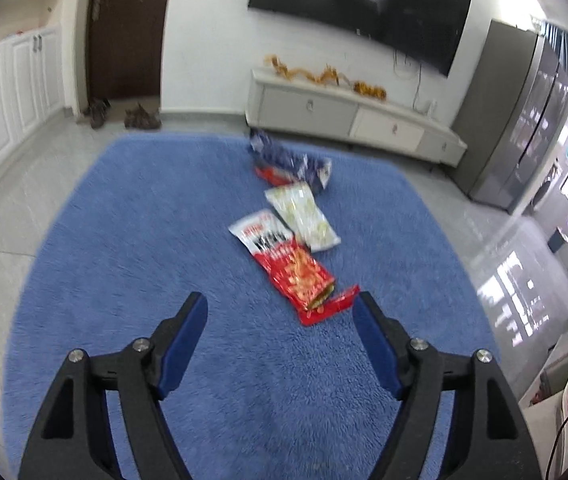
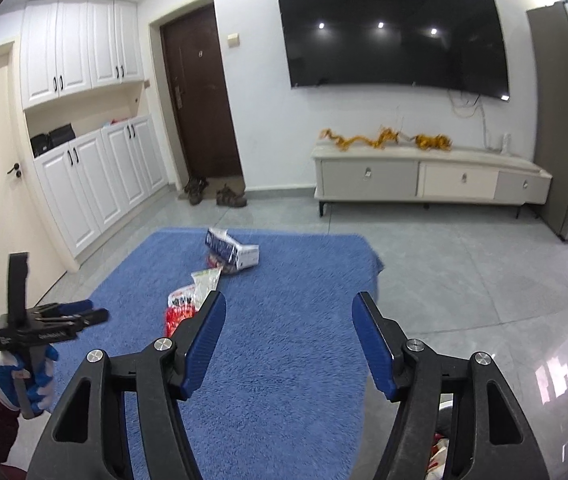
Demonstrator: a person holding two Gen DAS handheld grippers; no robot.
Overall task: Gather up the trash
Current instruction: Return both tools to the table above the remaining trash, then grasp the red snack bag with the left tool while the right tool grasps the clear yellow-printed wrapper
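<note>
The left gripper (image 1: pixel 279 306) hangs over the blue rug (image 1: pixel 143 240) with its jaws spread wide and nothing between them; the nearest item, a red snack wrapper (image 1: pixel 304 276), lies flat just ahead of the right-hand finger, its torn end touching or nearly touching the fingertip line. In my judgement the step in hand is the approach to that wrapper, and it is best done by lowering the jaws onto the torn, raised end rather than the flat middle, since thin film lying on deep pile gives little edge to pinch. Beyond it a pale green-white packet (image 1: pixel 304 216) overlaps the red wrapper's white top, and farther still a crumpled dark blue bag (image 1: pixel 288 160) sits near the rug's far edge; each should be lifted singly. The right gripper (image 2: pixel 288 316) is likewise wide open and empty, held level and higher, pointing down the rug. From its view the left gripper appears at the left margin in a blue-and-white gloved hand (image 2: pixel 23 380), held tilted downward toward the litter.
</note>
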